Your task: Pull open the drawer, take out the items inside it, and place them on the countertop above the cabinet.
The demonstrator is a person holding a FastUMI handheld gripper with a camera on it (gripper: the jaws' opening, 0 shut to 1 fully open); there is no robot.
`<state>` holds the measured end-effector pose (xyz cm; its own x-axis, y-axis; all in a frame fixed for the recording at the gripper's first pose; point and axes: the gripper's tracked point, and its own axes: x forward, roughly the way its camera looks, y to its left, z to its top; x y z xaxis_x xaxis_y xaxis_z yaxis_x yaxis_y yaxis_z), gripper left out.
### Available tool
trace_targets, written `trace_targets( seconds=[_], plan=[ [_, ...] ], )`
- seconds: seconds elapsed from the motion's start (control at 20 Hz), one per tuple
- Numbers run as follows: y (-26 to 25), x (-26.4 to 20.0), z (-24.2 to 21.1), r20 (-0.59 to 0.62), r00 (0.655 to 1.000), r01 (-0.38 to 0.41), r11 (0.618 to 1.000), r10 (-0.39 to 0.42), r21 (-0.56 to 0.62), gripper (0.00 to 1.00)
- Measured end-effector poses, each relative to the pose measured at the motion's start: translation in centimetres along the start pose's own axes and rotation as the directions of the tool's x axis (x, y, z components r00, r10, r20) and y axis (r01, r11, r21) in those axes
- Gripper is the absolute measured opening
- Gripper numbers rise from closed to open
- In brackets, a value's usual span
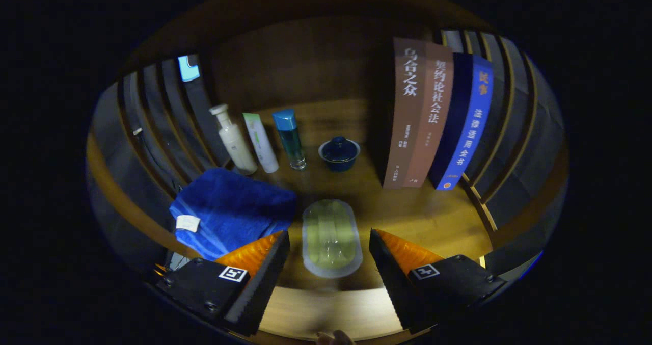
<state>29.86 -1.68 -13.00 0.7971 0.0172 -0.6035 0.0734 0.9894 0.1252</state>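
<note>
Gripper (329,263): fingers spread wide apart, holding nothing, one on each side of the packet.
Left finger (265,273): its tip lies over the near corner of the towel.
Packet (331,238): oval, clear-wrapped, pale green contents; it lies flat on the countertop between the two fingers, touching neither, its far end reaching just past their tips.
Right finger (389,273): stands beside the packet with bare wood ahead of it.
Countertop (438,217): warm brown wood, lit from above, with a wooden back panel behind it and dark slatted walls curving in on both sides.
Towel (232,210): blue, folded, with a small white tag, left of the packet.
Back row, beyond the fingers: a cream pump bottle (233,140), then a white tube (260,142), then a teal bottle (290,138) with a blue cap, all upright and close together.
Lidded bowl (339,153): dark blue, right of the teal bottle.
Books (438,115): upright at the far right, two brown spines, then a dark blue and a bright blue one.
</note>
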Motion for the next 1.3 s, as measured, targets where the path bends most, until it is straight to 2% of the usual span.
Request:
trace_targets(
  seconds=[0.25,0.35,0.5,0.65,0.85,1.1,1.3],
  plan=[
    [2.0,-8.2,-1.4,0.193,0.979,-0.050,0.997,0.061,-0.059,1.00],
    [2.8,-12.2,-1.7,0.297,0.952,-0.059,0.996,0.076,-0.064,1.00],
    [3.2,-17.7,-3.3,0.443,0.892,-0.065,0.996,0.088,-0.067,0.99],
    [2.5,-20.8,-7.6,0.481,0.873,-0.051,0.996,0.079,-0.070,0.99],
    [1.6,-21.3,-14.5,0.470,0.880,-0.047,0.997,0.068,-0.057,0.99],
    [-0.1,-19.2,-23.0,0.371,0.928,-0.006,0.999,0.017,-0.031,0.99],
    [-1.1,-16.3,-26.9,0.295,0.955,0.015,1.000,-0.007,-0.025,1.00]
  ],
)
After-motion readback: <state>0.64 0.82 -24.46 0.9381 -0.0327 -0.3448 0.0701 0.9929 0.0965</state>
